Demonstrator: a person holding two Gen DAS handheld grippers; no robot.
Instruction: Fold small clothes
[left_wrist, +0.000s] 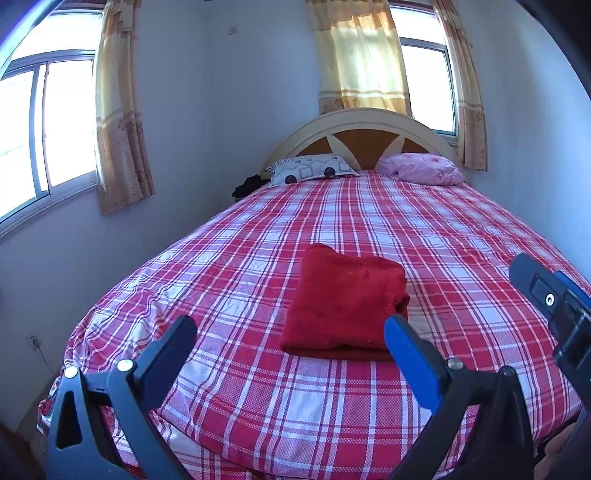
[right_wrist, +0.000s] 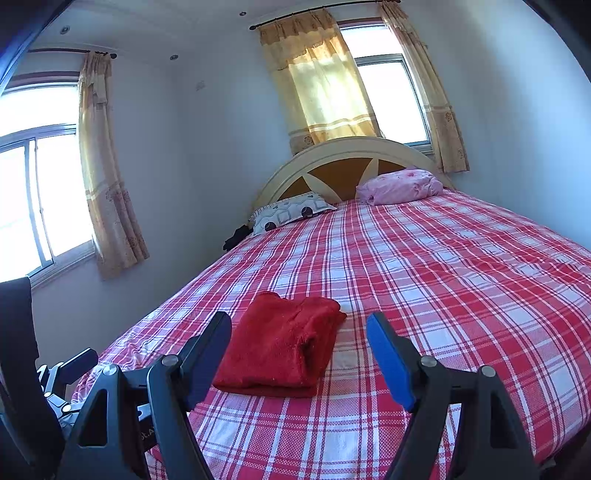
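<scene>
Red garment (left_wrist: 345, 306) folded flat on plaid bed (left_wrist: 424, 229), dead ahead at twelve o'clock of left gripper (left_wrist: 290, 332), eleven o'clock of right gripper (right_wrist: 299, 328). Both spread wide, empty. Left looks slightly nearer.

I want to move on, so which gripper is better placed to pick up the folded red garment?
Probably the left gripper: the folded red garment lies right ahead between its open fingers. The right gripper, also open, sits off the garment's right edge.
</scene>
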